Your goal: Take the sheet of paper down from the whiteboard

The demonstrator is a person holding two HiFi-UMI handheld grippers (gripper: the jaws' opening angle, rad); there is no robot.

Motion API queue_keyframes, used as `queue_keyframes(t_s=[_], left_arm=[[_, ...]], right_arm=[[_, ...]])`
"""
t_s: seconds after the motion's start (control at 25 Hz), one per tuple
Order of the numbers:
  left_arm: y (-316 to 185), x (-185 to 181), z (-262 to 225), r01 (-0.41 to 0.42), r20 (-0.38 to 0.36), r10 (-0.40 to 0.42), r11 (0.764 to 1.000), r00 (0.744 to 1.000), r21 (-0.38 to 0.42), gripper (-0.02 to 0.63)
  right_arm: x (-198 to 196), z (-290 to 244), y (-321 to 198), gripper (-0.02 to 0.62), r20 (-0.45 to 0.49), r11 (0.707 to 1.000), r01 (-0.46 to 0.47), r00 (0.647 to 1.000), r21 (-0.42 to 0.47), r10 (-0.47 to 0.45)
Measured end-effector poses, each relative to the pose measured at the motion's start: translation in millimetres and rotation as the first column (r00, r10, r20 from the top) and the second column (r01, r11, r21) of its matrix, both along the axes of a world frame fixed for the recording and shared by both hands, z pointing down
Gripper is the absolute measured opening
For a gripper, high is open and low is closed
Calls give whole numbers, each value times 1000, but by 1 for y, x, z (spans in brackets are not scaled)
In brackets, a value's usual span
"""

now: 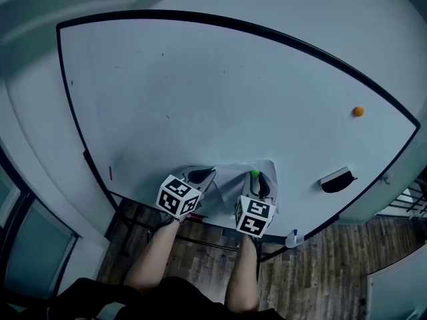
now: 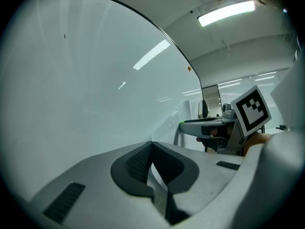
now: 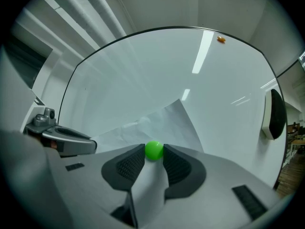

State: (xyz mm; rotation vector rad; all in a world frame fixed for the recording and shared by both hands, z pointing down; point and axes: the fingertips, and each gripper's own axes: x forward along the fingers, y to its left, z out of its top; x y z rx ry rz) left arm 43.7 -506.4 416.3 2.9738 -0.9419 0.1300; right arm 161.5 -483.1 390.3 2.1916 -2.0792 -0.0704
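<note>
White sheet of paper (image 1: 231, 174), a bit wrinkled, low down on the whiteboard (image 1: 200, 92), close to the bottom edge. Flat against the board for the most part, with one top corner sticking up and away in the right gripper view. Small green ball magnet (image 3: 153, 150) on the sheet near its upper right part. Right gripper (image 3: 153, 151) level and nose-on to the board, its two dark pads squeezed on that green ball, one pad on each side, both touching it, with white paper showing in the gap just below. Left gripper (image 2: 151, 145) at the sheet's left edge, jaws pressed together, with a thin pale strip pinched between the pads, most likely the edge of the paper. So: paper between the two grippers, one at each side, both right up against it. Square-marked cube (image 1: 179, 197) behind the left jaws and a second cube (image 1: 254, 217) behind the right ones, and a bare forearm (image 1: 157, 252) behind each. Farther out on the board, a black eraser (image 1: 337, 181) to the right of the sheet, well apart from it, and a small orange magnet (image 1: 358, 111) higher up near the right edge. Below the board, a dark wooden floor (image 1: 320, 265).
</note>
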Motion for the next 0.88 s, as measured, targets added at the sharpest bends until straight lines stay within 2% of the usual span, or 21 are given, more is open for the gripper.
queue_keyframes(t_s=[0.88], left_arm=[[-4,-16,8,60,0,-60,998,998,-8,21]], right_arm=[[9,6,3,132,5,1000,-16,1000,-7,17]])
